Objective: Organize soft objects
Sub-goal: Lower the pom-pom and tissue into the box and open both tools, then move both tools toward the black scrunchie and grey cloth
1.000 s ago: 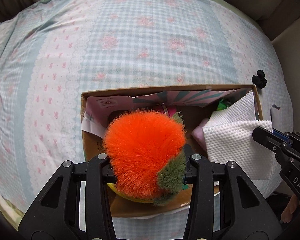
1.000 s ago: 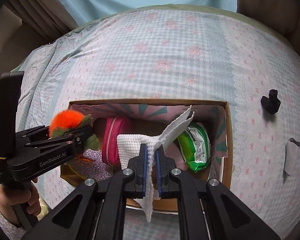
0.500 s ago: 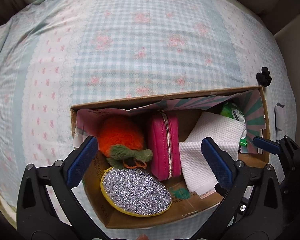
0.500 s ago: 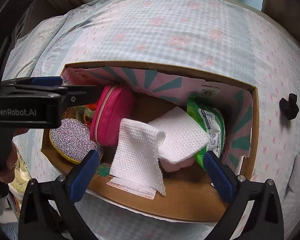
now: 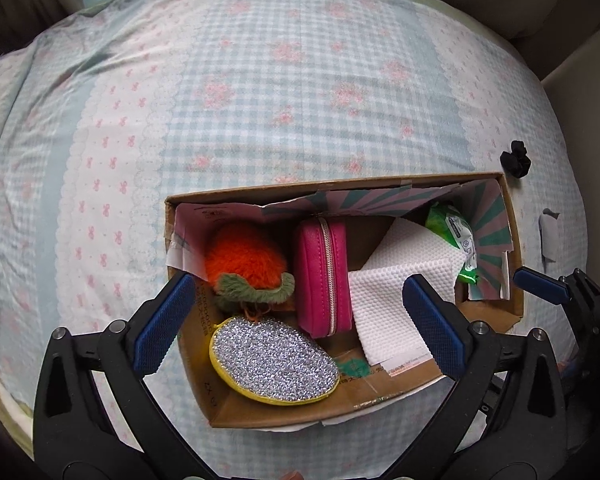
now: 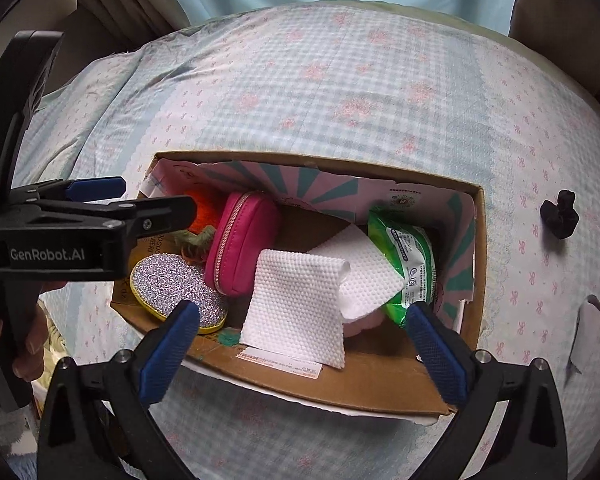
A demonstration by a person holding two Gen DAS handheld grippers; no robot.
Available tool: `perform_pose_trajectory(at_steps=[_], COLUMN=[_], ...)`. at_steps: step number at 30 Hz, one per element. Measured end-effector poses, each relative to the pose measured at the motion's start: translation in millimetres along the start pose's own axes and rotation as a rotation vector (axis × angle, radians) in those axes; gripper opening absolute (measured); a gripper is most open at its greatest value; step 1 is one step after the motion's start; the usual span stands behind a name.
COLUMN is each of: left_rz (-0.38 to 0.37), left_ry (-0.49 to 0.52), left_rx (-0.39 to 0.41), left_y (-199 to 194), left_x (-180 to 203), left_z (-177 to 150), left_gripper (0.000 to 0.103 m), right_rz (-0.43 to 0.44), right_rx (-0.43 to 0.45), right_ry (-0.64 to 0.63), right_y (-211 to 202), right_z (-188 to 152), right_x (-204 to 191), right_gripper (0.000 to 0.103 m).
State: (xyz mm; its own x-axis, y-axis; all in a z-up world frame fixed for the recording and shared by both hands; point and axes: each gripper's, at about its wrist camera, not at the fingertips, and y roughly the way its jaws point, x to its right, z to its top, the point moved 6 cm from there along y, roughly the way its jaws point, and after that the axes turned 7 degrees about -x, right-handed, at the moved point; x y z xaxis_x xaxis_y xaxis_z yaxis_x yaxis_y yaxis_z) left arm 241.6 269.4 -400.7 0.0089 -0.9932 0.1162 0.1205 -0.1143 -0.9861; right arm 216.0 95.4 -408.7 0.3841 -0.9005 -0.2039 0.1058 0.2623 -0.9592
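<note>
Both claws point steeply down over the cardboard box (image 5: 514, 240) on the checked bedspread (image 5: 260, 100). L gripper (image 5: 298, 322): jaws spread wide, released, nothing betw. the pads; a second ago it was clenched on the orange plush (image 5: 242, 254), which now lies inside the box ahead of its L pad, green leaf end toward the claw. Glitter pouch (image 5: 274, 362) sits betw. the L claw's fingers, nearest the tips; pink zip case (image 5: 324, 276) stands on edge straight ahead, touching the plush. R gripper (image 6: 304, 350): also wide open, empty; a second ago it pinched the white cloth (image 6: 300, 300), now dropped in the box directly ahead betw. its pads, near edge draped toward the box's front wall, a second white sheet (image 6: 364, 268) behind it. Green wipes pack (image 6: 408, 260) leans at the box's far R end, ahead of the R pad. In the R view the L claw shows side-on at far L, a hand (image 6: 28, 332) on its handle. Small black item (image 6: 560, 218) and a white scrap (image 6: 584, 332) lie on the bedspread, outside the box, R of the R claw.
</note>
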Motion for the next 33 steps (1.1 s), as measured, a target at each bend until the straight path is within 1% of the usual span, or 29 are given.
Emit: perform_pose_trajectory(at_steps=[4,8,13,17,21,23,27,33], left_rz=[0.002,0.006,0.015,0.019,0.009,0.005,-0.003,-0.024], left_ry=[0.003,0.0,-0.011,-0.029,-0.057,-0.063,-0.051,-0.001], left_rx=[0.04,0.09,0.169,0.231,0.292,0.328,0.404,0.47], left_y=[-21.2,-49.0,-94.0,-132.6,-170.9,-190.2,-223.4,-251.1], left_x=[2.1,3.3,6.3,7.9,11.1,14.5,28.4,67.6], left_z=[-7.5,-19.0,-38.8,-57.9,-77.4,-86.8,-103.0,-116.1], left_gripper=[0.103,0.103,0.103,0.103,0.103,0.103,0.103,0.103], right_rz=[-0.029,-0.062,-0.1,-0.158,-0.183,-0.211,-0.26,-0.274], right_rx=[0.047,0.116,0.212,0.294,0.377,0.42,0.502,0.542], right_ry=[-0.007,-0.004,0.029,0.063,0.105,0.121,0.166,0.237], right_y=[-27.1,-63.5,-117.5,-163.6,-209.1,-229.5,-264.2,-288.4], right_z=[-3.4,-6.9,-16.3,-26.9,-42.5,-52.5,-74.8,-101.1], right_x=[-5.2,-8.9,-10.7,-10.4,-6.5,-4.6,4.3,30.4], right_gripper=[0.103,0.103,0.103,0.103,0.103,0.103,0.103,0.103])
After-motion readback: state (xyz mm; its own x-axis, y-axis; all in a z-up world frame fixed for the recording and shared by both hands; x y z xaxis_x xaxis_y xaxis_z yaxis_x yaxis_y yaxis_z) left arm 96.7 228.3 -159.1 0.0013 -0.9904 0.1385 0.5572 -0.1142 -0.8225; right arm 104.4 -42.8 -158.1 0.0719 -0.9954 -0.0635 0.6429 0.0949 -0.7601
